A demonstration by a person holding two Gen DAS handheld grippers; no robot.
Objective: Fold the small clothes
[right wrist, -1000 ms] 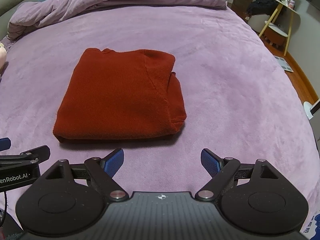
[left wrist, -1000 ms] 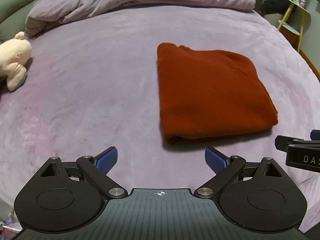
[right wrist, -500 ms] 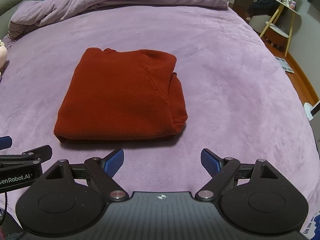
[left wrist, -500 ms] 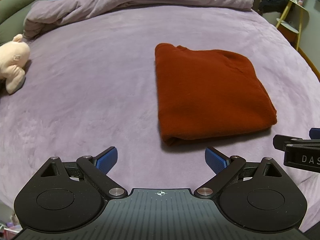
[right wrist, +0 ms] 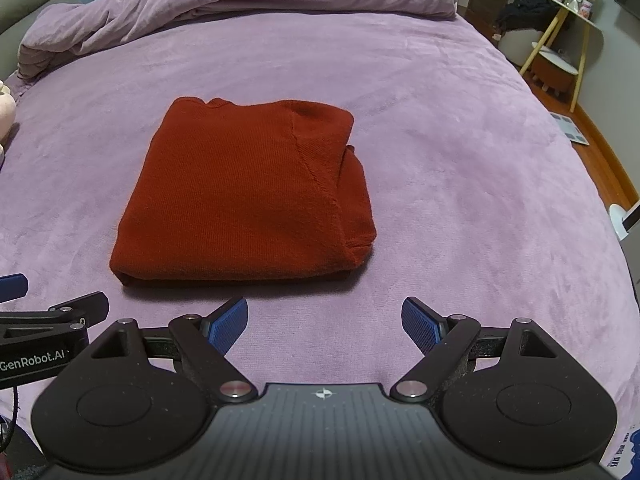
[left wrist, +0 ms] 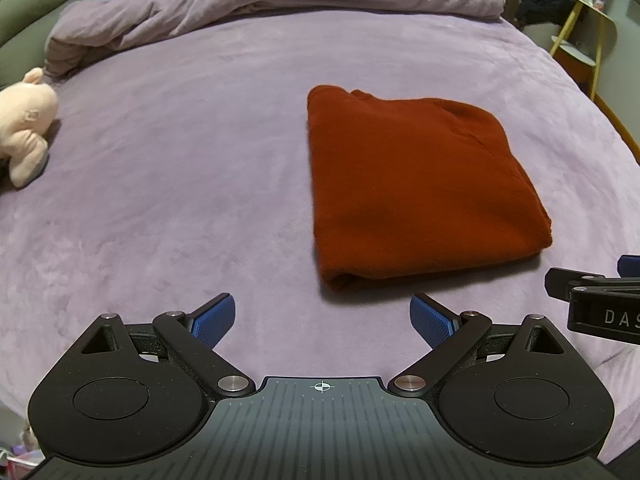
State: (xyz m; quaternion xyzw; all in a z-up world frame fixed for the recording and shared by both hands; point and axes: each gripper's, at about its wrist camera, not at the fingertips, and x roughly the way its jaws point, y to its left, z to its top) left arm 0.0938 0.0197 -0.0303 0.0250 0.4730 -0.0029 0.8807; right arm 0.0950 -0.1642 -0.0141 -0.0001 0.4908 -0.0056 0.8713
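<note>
Left wrist view: left tool [left wrist: 322, 318] and right tool [right wrist: 324, 320] both spread wide, empty, near the folded sweater [right wrist: 244, 196].

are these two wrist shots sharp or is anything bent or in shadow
Left wrist view: sharp, fisheye bows the bed; folded red sweater casts a shadow at its near edge. Right wrist view: equally sharp, dim even light, no glare, room corners curved.
</note>
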